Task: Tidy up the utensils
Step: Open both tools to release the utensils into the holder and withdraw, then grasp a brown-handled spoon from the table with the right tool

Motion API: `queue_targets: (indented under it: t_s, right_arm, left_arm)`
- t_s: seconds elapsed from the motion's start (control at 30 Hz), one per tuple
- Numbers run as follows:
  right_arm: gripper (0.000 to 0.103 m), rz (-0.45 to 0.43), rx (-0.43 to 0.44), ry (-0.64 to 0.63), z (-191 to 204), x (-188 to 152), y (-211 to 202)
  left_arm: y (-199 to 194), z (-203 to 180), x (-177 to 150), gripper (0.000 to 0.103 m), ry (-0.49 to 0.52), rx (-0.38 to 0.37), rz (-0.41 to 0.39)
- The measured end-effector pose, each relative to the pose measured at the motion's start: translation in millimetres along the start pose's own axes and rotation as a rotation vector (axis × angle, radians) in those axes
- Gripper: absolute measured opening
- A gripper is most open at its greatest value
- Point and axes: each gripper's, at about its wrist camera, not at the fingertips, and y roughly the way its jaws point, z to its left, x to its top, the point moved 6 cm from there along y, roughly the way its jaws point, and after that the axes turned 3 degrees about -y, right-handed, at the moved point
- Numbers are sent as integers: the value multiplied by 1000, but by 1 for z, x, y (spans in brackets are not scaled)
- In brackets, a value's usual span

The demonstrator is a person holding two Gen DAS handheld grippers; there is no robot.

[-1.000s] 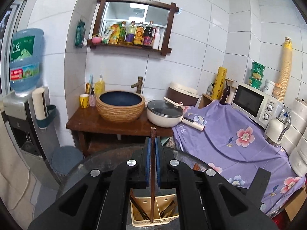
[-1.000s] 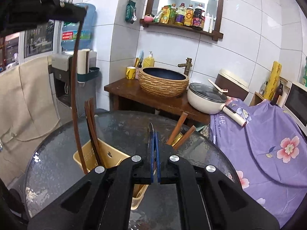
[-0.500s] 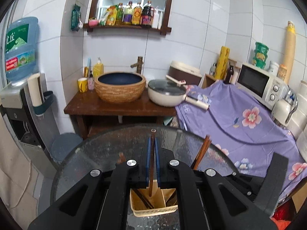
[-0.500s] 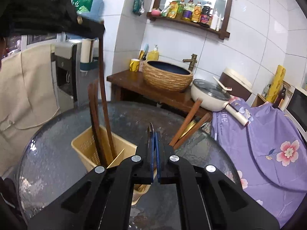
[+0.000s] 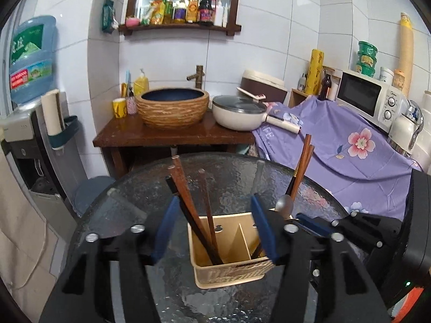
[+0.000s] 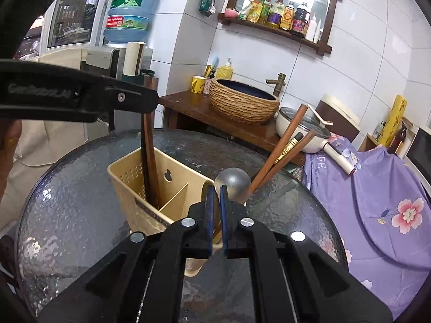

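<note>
- your left gripper (image 5: 214, 228) has its jaws spread wide, hovering above the left compartment of the beige utensil caddy (image 5: 229, 271), with nothing between the blue pads.
- the dark wooden chopsticks (image 5: 192, 202) stand in that left compartment, leaning toward the far-left wall; by my reading the drop-off step on this side is done.
- your right gripper (image 6: 215, 215) has its jaws pressed nearly together, pinching what looks like the handle of a metal spoon (image 6: 233, 184); the bowl rises just past the pad tips.
- a second set of brown chopsticks (image 6: 282, 148) leans out of the caddy's right compartment.
- the caddy sits on the round glass worktop (image 6: 80, 202).
- next, i judge, you should lower the spoon into the right compartment, handle down, clear of the divider (image 5: 246, 238), then part the jaws.
- lift your left gripper straight up so it doesn't snag the chopstick tops.
</note>
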Motion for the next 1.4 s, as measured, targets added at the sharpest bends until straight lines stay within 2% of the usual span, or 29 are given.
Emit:
queue_targets:
  t_s: [0.07,0.1,0.17,0.27,0.4,0.53,0.7,0.87,0.93,1.1,1.23,1.4]
  right_arm:
    - [66,-38,-15,-9,-1,0,-9]
    - [69,-68,-27,-5,-1,0,-15]
    - [69,-110,-36,-4,-1,-1,-26]
    - [70,-124,-57,-1,1,-5,-39]
    - [72,-122,-44,38,6,-20,-56]
    - [80,-40,19,81,23,-48,-61]
    - [80,103,97,69,64,-91,-46]
    - [80,254,204,140,108,-127,-22]
    - [80,293,214,149,120,-135,-15]
    - [80,364,158,146,136,-145,0]
    - [74,394,161,175,138,-147,8]
    - [62,415,180,210,143,-152,13]
  left_arm:
    - [-13,0,-2,74,15,18,-45]
    - [-21,0,-3,78,22,27,-75]
    - [-31,1,-6,85,32,48,-111]
    - [-46,6,-16,94,46,89,-155]
    - [-51,20,-42,97,18,120,-152]
    - [-34,43,-87,97,-35,158,-41]
    - [-22,61,-139,97,-38,200,70]
    - [-24,83,-183,97,-8,337,131]
    - [-27,91,-193,97,-17,354,141]
    - [-36,103,-208,97,-35,379,160]
    - [-37,105,-213,97,-51,364,169]
    - [-35,105,-214,97,-58,348,171]
